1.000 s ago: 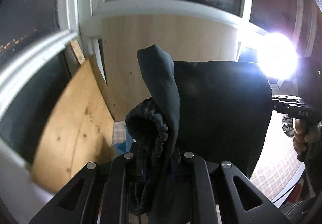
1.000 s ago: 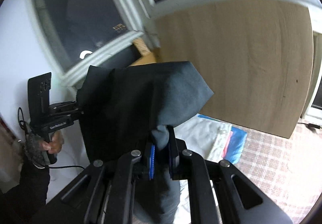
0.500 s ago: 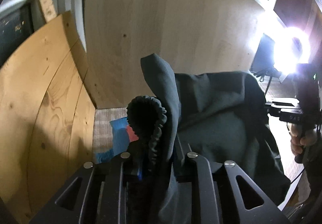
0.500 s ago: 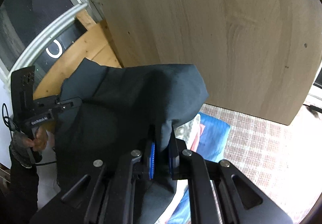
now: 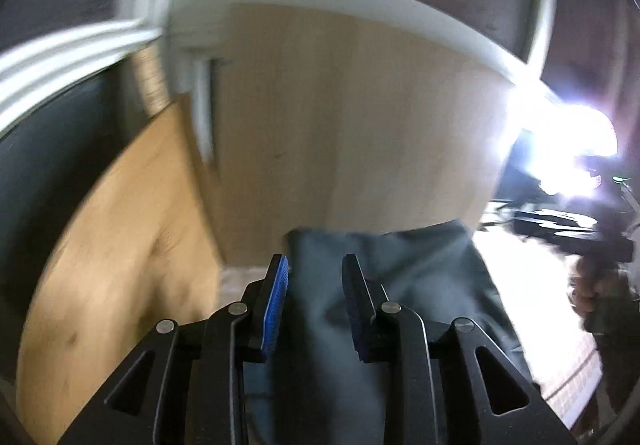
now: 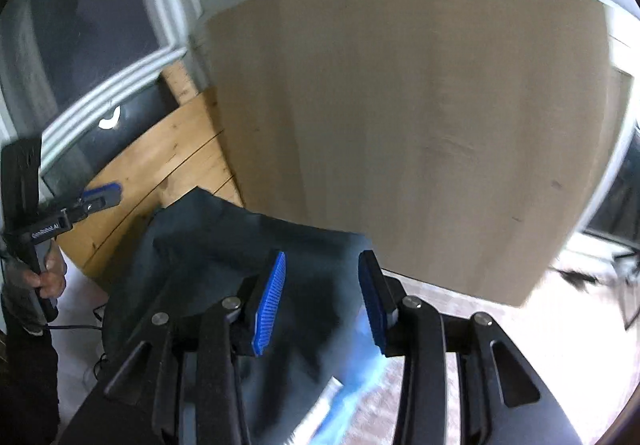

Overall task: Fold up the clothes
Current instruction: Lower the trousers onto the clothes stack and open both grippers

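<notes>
Dark garment (image 6: 224, 261) below both claws, right claw (image 6: 322, 299) opening, pads clear

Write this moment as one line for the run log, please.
step: release | left claw: open | right claw: opening | dark garment: free, dropping between pads

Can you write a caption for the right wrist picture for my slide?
Right hand-held gripper opening above the dark garment, wooden board behind.

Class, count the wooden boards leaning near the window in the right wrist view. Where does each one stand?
2. The pale board stands upright behind the dark garment. The orange-brown board leans to its left, beneath the window frame. Others may be hidden behind them.
</notes>
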A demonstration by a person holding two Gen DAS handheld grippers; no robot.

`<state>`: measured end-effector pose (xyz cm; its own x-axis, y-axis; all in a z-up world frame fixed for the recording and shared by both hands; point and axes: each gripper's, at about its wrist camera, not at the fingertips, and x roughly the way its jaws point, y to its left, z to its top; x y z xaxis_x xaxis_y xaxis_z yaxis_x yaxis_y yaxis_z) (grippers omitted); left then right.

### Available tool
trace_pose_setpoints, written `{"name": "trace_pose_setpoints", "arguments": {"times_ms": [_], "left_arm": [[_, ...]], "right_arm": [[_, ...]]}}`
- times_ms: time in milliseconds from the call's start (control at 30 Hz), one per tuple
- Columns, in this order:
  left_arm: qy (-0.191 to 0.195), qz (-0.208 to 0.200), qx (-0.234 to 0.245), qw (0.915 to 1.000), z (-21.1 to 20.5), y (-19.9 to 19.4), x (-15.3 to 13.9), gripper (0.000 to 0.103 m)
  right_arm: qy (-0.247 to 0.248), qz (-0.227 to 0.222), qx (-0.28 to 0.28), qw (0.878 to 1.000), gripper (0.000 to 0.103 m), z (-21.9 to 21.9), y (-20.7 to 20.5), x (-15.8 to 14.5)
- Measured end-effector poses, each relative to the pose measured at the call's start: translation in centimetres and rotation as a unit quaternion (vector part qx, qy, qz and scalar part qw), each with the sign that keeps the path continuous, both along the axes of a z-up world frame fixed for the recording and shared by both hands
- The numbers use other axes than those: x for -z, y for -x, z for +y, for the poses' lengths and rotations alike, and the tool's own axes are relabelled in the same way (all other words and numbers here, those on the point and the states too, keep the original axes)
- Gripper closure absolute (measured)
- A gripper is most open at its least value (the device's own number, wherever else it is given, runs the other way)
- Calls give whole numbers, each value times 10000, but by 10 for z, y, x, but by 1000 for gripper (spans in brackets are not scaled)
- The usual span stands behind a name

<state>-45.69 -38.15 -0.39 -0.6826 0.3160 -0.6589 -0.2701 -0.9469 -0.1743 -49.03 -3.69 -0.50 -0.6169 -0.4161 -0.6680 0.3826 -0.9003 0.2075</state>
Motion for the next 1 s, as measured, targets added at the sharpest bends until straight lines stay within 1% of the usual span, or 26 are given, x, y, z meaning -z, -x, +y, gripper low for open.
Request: {"name": "trace_pose_setpoints", "arguments": {"times_ms": [33, 100, 133, 167, 200, 233, 267, 300, 400, 500, 533, 567, 600, 633, 700, 767, 800, 833, 867, 933, 967, 1000], "left_arm": [[30, -125, 130, 9998, 9, 11, 7, 77], [89, -375, 390, 9985, 27, 33, 22, 77], [244, -528, 410, 9975, 33, 45, 34, 76], [535, -711, 310, 9956, 38, 58, 50, 79], [724, -866, 198, 9934, 38, 68, 63, 81], [804, -993, 75, 9918, 35, 74, 72, 90], [772, -1054, -29, 9914, 30, 78, 78, 90], [660, -1009, -90, 9927, 25, 76, 75, 90], [477, -736, -142, 9960, 18, 59, 58, 90], [452, -390, 176, 9981, 30, 21, 40, 90], [465, -352, 323, 9978, 35, 7, 39, 89], [479, -314, 471, 9972, 41, -8, 38, 84], [492, -275, 618, 9965, 46, -22, 37, 83], [527, -287, 714, 9956, 50, -33, 40, 83], [689, -424, 768, 9938, 55, -49, 54, 83], [940, -618, 579, 9920, 53, -57, 72, 83], [982, -690, 461, 9917, 49, -60, 77, 84], [951, -702, 358, 9923, 43, -64, 76, 84], [933, -643, 264, 9932, 39, -69, 72, 84], [915, -431, 69, 9948, 29, -83, 60, 84], [815, -324, 39, 9961, 25, -91, 53, 85], [617, -215, 83, 9978, 23, -98, 47, 85]], "right_arm": [[-22, -81, -78, 9999, 65, -9, 7, 7], [-298, -259, -194, 9990, 65, -29, 17, 30], [-463, -331, -255, 9981, 65, -39, 22, 41], [-776, -320, -334, 9959, 65, -45, 20, 53], [-1157, -306, -388, 9921, 65, -48, 15, 66], [-1403, -274, -329, 9892, 66, -44, 8, 72], [-1602, -247, -252, 9864, 66, -39, 2, 76], [-1559, -230, -112, 9874, 65, -29, -5, 72], [-985, -56, -53, 9951, 65, -7, -35, 40], [-758, 209, -694, 9945, 65, -21, -74, 19], [-789, 196, -883, 9928, 65, -27, -85, 19], [-831, 171, -1056, 9908, 65, -33, -96, 20], [-922, 85, -1157, 9890, 65, -38, -107, 28], [-1014, 0, -1258, 9869, 65, -42, -118, 36], [-1224, -165, -1449, 9817, 65, -51, -139, 51], [-1697, -274, -1580, 9724, 65, -49, -165, 67], [-1892, -336, -1655, 9673, 65, -44, -180, 74], [-1928, -409, -1714, 9653, 65, -36, -195, 75], [-1870, -458, -1705, 9664, 65, -26, -206, 72], [-1628, -469, -1501, 9740, 64, -7, -222, 58], [-1464, -403, -1346, 9792, 62, -6, -221, 48], [-1303, -326, -1192, 9837, 55, -5, -220, 38]]}}
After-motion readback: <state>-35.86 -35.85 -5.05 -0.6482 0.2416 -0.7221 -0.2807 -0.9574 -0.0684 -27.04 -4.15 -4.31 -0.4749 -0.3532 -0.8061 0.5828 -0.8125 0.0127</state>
